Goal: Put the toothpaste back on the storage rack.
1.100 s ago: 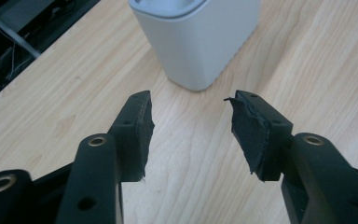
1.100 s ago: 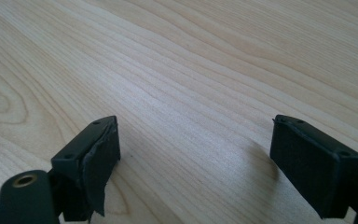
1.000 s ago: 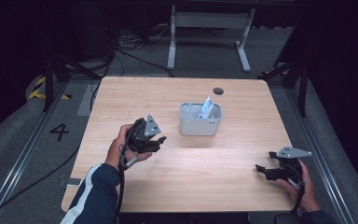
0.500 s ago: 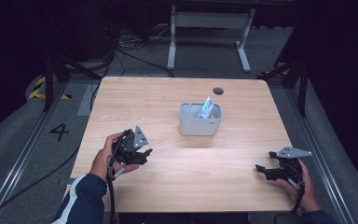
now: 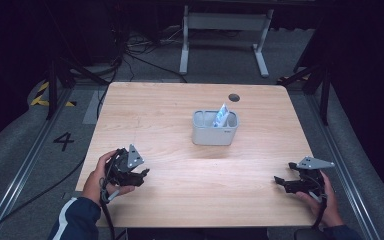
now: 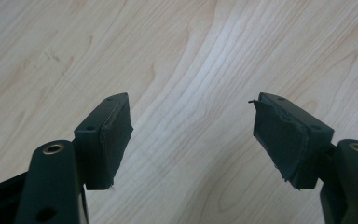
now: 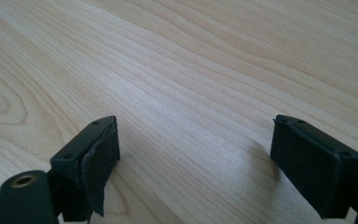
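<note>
both hand-held grippers gape over bare desk (image 5: 190, 170), holding nothing; the left hand-held gripper (image 5: 141, 176) has just been opening, the right hand-held gripper (image 5: 280, 181) stands wide.

High view: table (image 5: 180, 125) evenly lit from above, surroundings toward 9, 12 and 3 o'clock near black. Soft short shadow under bin (image 5: 215, 131) toward 6 o'clock. Picture soft, fine detail smeared, floor grainy. Left gripper view: bright diffuse light, pale glare band on wood running toward 1 o'clock; pads (image 6: 111, 140) at 6 o'clock slightly blurred. Right gripper view: wood grain sharp nearby, hazier toward 12 o'clock; soft shadows beside pads (image 7: 98, 163).
</note>
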`<control>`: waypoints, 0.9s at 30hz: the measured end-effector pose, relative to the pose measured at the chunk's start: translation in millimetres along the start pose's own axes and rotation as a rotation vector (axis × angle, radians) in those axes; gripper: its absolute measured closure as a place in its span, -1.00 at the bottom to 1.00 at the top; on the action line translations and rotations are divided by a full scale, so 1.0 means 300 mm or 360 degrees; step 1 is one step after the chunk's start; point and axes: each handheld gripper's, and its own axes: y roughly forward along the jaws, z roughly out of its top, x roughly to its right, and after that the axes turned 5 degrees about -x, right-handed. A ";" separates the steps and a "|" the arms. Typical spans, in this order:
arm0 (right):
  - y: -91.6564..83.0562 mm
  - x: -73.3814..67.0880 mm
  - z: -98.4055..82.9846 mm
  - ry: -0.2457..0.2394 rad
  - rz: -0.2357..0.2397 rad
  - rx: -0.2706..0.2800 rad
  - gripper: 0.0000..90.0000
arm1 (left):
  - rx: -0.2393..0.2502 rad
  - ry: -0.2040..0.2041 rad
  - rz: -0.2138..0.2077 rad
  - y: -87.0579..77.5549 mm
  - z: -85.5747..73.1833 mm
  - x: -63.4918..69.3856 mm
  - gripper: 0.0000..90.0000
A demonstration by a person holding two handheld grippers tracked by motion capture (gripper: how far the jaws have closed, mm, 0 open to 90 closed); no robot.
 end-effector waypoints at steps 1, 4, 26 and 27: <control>0.000 0.000 0.000 0.0000 0.0000 0.0000 -0.64 | 0.0006 -0.0016 -0.0003 0.004 -0.017 -0.004 -0.37; 0.000 0.000 0.000 0.0002 0.0000 -0.0001 -0.64 | 0.0005 -0.0052 -0.0016 0.007 -0.058 -0.015 -0.38; -0.001 -0.002 -0.001 -0.0001 -0.0010 0.0004 -0.64 | 0.0047 -0.0506 -0.0126 0.053 -0.334 -0.081 -0.50; -0.001 -0.002 -0.001 -0.0002 -0.0010 0.0004 -0.64 | 0.0053 -0.0538 -0.0143 0.054 -0.345 -0.085 -0.56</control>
